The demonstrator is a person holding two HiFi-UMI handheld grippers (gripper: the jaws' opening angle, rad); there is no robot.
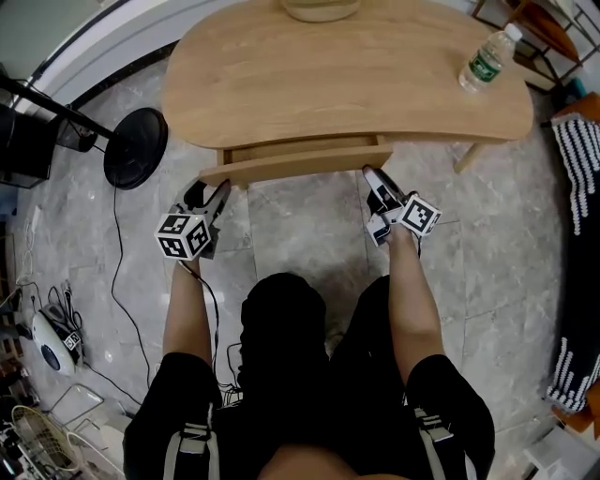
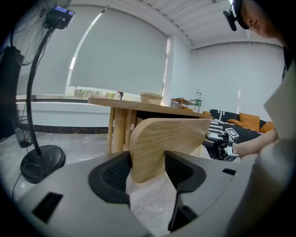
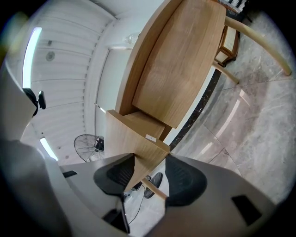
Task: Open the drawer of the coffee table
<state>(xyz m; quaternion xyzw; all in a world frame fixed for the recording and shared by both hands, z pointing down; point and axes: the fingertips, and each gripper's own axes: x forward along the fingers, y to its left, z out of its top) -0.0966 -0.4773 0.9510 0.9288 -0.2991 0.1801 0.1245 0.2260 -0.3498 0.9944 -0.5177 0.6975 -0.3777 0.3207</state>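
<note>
The light wooden coffee table (image 1: 347, 75) has its drawer front (image 1: 300, 164) standing a little out from under the top. My left gripper (image 1: 214, 190) is at the panel's left end. In the left gripper view the rounded end of the drawer front (image 2: 166, 139) fills the gap of the left gripper (image 2: 147, 169), with both pads against the wood. My right gripper (image 1: 373, 176) is at the panel's right end. In the right gripper view the drawer front's corner (image 3: 132, 139) sits between the pads of the right gripper (image 3: 150, 173), which touch it.
A water bottle (image 1: 487, 58) lies on the table's right end and a pale bowl (image 1: 321, 9) stands at its far edge. A black fan base (image 1: 136, 147) with a cable sits left of the table. Striped fabric (image 1: 581, 159) lies at the right. My knees are close behind the grippers.
</note>
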